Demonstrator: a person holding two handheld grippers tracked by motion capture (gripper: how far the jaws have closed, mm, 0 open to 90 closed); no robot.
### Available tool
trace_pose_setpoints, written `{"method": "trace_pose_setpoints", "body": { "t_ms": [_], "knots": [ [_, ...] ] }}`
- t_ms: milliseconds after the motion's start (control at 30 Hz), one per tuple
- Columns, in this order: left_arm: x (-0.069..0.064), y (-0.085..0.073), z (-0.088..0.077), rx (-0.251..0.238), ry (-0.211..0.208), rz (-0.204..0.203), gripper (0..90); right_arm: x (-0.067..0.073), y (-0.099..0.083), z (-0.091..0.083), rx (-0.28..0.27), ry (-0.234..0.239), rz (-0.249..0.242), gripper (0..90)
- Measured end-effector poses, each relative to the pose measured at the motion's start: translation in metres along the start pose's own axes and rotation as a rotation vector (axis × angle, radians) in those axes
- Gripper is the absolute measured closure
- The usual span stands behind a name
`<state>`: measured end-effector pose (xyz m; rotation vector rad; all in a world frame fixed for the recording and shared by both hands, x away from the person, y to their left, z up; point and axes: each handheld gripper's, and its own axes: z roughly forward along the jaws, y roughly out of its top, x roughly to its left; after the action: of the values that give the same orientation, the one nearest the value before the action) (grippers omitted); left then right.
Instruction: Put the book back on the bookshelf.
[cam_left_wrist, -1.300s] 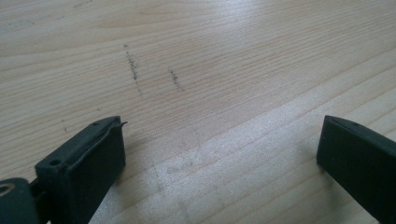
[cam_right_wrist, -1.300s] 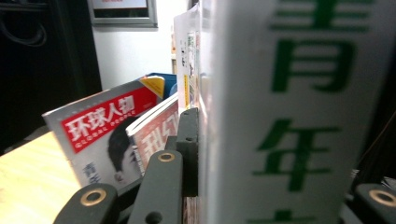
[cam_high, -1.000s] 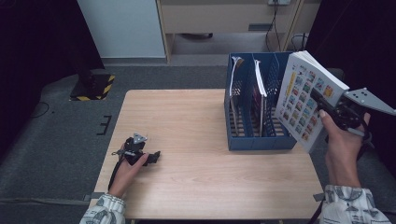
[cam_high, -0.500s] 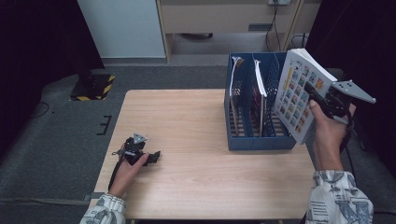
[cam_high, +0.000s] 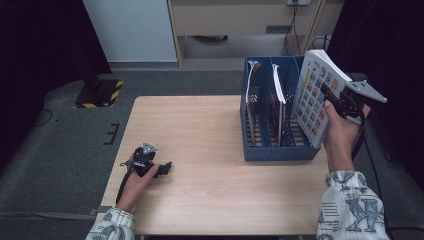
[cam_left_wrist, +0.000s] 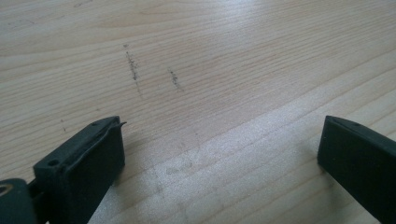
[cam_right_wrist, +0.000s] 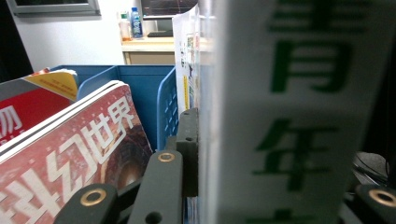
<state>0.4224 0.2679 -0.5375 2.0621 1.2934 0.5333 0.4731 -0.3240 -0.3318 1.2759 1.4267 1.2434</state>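
Observation:
My right gripper (cam_high: 331, 98) is shut on a thick white book (cam_high: 311, 100) with a grid of small coloured pictures on its cover. The book stands upright and tilted, at the right end of the blue file rack (cam_high: 270, 151). In the right gripper view the book's spine (cam_right_wrist: 280, 116) with green characters sits between the jaws, and one pad (cam_right_wrist: 189, 144) presses its side. My left gripper (cam_high: 164, 168) lies on the wooden table (cam_high: 200, 130) near its front left. Its fingers (cam_left_wrist: 88, 158) stand wide apart over bare wood.
The rack holds upright magazines (cam_high: 278, 90) in its left and middle slots; a red-covered one (cam_right_wrist: 70, 154) shows close by. A cabinet (cam_high: 240, 20) stands behind the table. A yellow-and-black striped block (cam_high: 102, 92) lies on the floor to the left.
My right hand has carried the book leftward and a little down, closer to the rack's right end. The left hand and its gripper have stayed put.

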Motion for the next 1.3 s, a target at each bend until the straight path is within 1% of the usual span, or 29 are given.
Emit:
{"method": "trace_pose_setpoints", "body": {
  "t_ms": [300, 500, 633, 800, 933, 1067, 1200, 1300],
  "knots": [
    [0.0, 0.0, 0.0, 0.0, 0.0, 0.0, 0.0, 0.001, -0.006, 0.014, 0.006, -0.007, 0.011, 73.8],
    [0.0, 0.0, 0.0, 0.0, 0.0, -0.001, 0.0, 0.002, -0.006, 0.017, 0.002, -0.004, 0.009, 73.8],
    [0.0, 0.0, 0.0, 0.0, 0.0, -0.001, 0.0, 0.002, -0.004, 0.02, 0.006, -0.006, 0.018, 73.8],
    [0.0, 0.0, 0.0, 0.0, 0.001, -0.001, 0.0, 0.002, -0.001, 0.026, 0.003, -0.007, 0.016, 73.7],
    [-0.001, 0.0, 0.0, 0.0, 0.004, -0.004, 0.0, 0.002, -0.005, 0.033, 0.007, -0.007, 0.025, 73.7],
    [-0.001, 0.0, 0.0, 0.0, 0.003, -0.005, 0.0, 0.003, -0.009, 0.037, -0.001, 0.002, 0.027, 73.8],
    [-0.001, 0.0, 0.0, 0.0, 0.003, -0.005, 0.0, 0.003, -0.011, 0.038, -0.01, -0.001, 0.039, 73.7],
    [-0.001, 0.0, 0.0, 0.0, 0.003, -0.005, 0.0, 0.004, -0.012, 0.041, -0.016, 0.002, 0.038, 73.8]
  ]
}}
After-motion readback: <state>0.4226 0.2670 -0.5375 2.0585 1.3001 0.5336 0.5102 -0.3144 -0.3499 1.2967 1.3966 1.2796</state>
